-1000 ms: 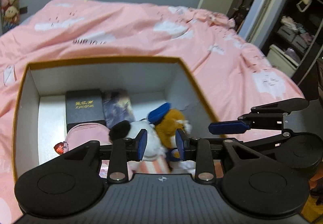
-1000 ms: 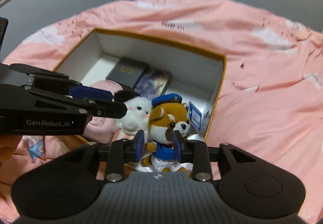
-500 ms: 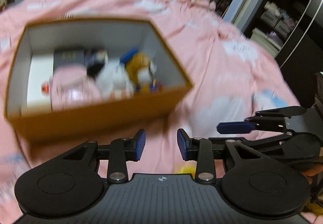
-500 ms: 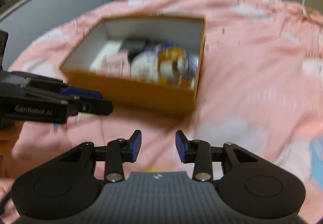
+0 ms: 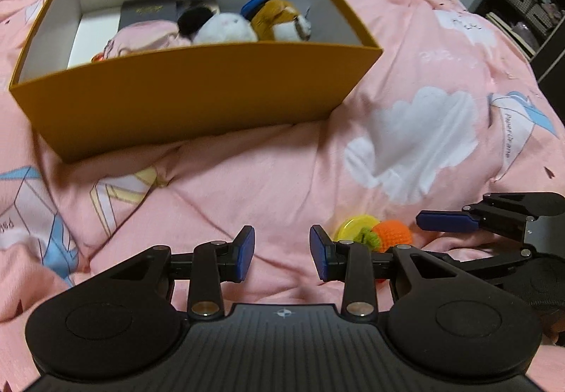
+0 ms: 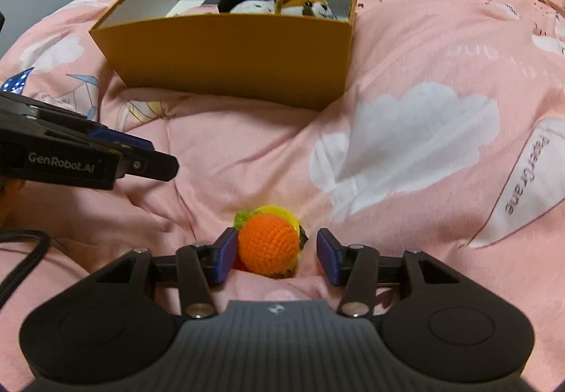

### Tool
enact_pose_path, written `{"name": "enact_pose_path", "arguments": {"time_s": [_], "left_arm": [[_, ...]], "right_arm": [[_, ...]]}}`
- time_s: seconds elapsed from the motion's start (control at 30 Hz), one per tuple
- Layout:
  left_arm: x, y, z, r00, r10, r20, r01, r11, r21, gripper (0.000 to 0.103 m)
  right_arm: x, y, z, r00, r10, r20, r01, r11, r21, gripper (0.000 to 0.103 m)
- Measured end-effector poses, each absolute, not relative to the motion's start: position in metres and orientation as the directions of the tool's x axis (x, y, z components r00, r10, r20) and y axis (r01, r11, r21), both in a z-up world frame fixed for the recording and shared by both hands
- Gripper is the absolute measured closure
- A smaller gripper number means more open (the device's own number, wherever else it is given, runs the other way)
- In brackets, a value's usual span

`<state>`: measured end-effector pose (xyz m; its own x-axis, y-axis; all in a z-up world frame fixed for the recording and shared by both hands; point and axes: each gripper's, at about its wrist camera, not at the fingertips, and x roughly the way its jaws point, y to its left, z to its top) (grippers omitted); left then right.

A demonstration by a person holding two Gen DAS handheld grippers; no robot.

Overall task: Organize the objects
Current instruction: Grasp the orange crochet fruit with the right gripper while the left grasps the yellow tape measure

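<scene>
An orange crocheted ball with green leaves (image 6: 269, 243) lies on the pink duvet against a yellow disc (image 6: 282, 212). My right gripper (image 6: 276, 257) straddles the ball and its jaws are opening; the left pad sits close to the ball, the right pad stands clear of it. My left gripper (image 5: 281, 253) hovers open over bare duvet, with the same ball (image 5: 393, 236) and disc (image 5: 356, 224) just to its right. Further back stands the mustard box (image 5: 197, 92), holding a brown bear plush in a blue cap (image 5: 279, 18), a white plush (image 5: 224, 28), a pink pouch (image 5: 141, 39) and a black box (image 5: 148, 9).
The rumpled pink duvet (image 5: 247, 187) with white cloud prints (image 6: 406, 152) covers the whole bed. Dark shelving with stored items (image 5: 529, 4) stands off the bed's right side. The other gripper's body (image 6: 70, 159) reaches in from the left in the right wrist view.
Both grippers have drawn back out of the box and come down toward the duvet in front of it. The bear plush stays in the box. The right jaws have widened around the orange ball.
</scene>
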<state>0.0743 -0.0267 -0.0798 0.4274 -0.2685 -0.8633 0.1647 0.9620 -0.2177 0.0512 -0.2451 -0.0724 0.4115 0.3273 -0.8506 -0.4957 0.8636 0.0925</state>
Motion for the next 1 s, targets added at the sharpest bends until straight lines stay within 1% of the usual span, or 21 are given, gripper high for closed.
{"name": "enact_pose_path", "arguments": {"time_s": [0.27,0.33,0.5,0.6,0.7,0.8,0.97,1.0], "left_arm": [[0.072,-0.029,-0.078,0.427,-0.257,-0.867,0.170,0.965,-0.202,0.062],[0.072,-0.030,-0.078,0.426,-0.257,-0.868,0.173,0.964,-0.201,0.062],[0.071,-0.031,-0.079,0.420,-0.266,-0.868,0.185,0.961,-0.206,0.061],[0.071,-0.033,-0.078,0.418,-0.275,-0.866,0.195,0.958,-0.210,0.058],[0.071,-0.033,-0.079,0.417,-0.275,-0.866,0.197,0.958,-0.210,0.054],[0.071,-0.033,-0.078,0.419,-0.284,-0.862,0.203,0.955,-0.216,0.048],[0.071,-0.040,-0.078,0.411,-0.312,-0.857,0.246,0.943,-0.225,0.031],[0.072,-0.043,-0.078,0.407,-0.316,-0.857,0.262,0.939,-0.222,0.030]], "right_arm": [[0.051,-0.242,-0.080,0.390,0.324,-0.862,-0.506,0.858,0.094,0.054],[0.050,-0.241,-0.082,0.373,0.335,-0.865,-0.516,0.850,0.107,0.063],[0.047,-0.239,-0.083,0.362,0.339,-0.868,-0.534,0.839,0.104,0.064],[0.046,-0.239,-0.082,0.361,0.339,-0.869,-0.536,0.838,0.103,0.064],[0.044,-0.241,-0.079,0.375,0.334,-0.865,-0.536,0.839,0.091,0.065],[0.041,-0.244,-0.070,0.429,0.306,-0.850,-0.526,0.850,0.041,0.065],[0.047,-0.267,-0.053,0.528,0.279,-0.802,-0.453,0.891,0.012,0.064],[0.049,-0.272,-0.051,0.538,0.277,-0.796,-0.440,0.898,0.015,0.064]]}}
